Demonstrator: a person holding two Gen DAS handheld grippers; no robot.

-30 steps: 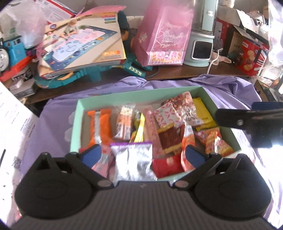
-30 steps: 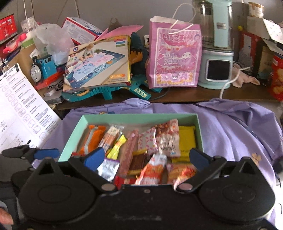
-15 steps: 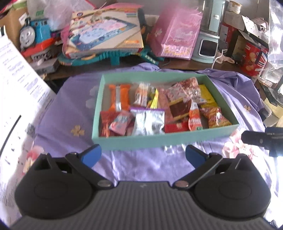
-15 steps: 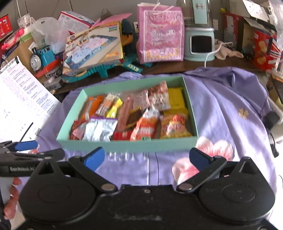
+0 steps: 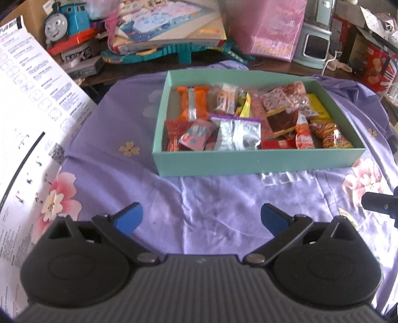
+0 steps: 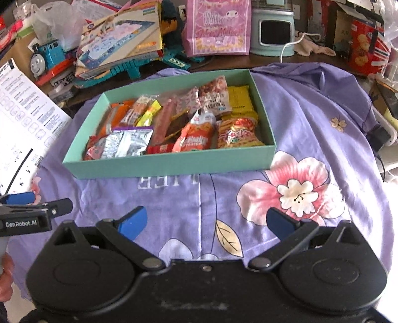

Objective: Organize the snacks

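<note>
A mint-green box (image 5: 258,161) (image 6: 169,164) sits on a purple flowered cloth (image 5: 211,198) and holds several snack packets. Among them are a silver packet with a purple top (image 5: 238,134) (image 6: 129,141), an orange bar (image 5: 194,101), a yellow packet (image 6: 238,99) and an orange-red packet (image 6: 196,136). My left gripper (image 5: 200,218) is open and empty, well in front of the box. My right gripper (image 6: 206,222) is open and empty, also in front of the box. The left gripper also shows at the left edge of the right wrist view (image 6: 32,206).
Behind the box lie a pink gift bag (image 6: 216,27), a toy box on a teal stand (image 6: 119,47), a blue toy train (image 5: 67,20), a mint appliance (image 6: 271,32) and a red biscuit tin (image 6: 368,49). A white printed sheet (image 5: 29,119) lies at the left.
Both grippers have pulled back and up from over the box. The silver packet that was between the left fingers now lies in the box.
</note>
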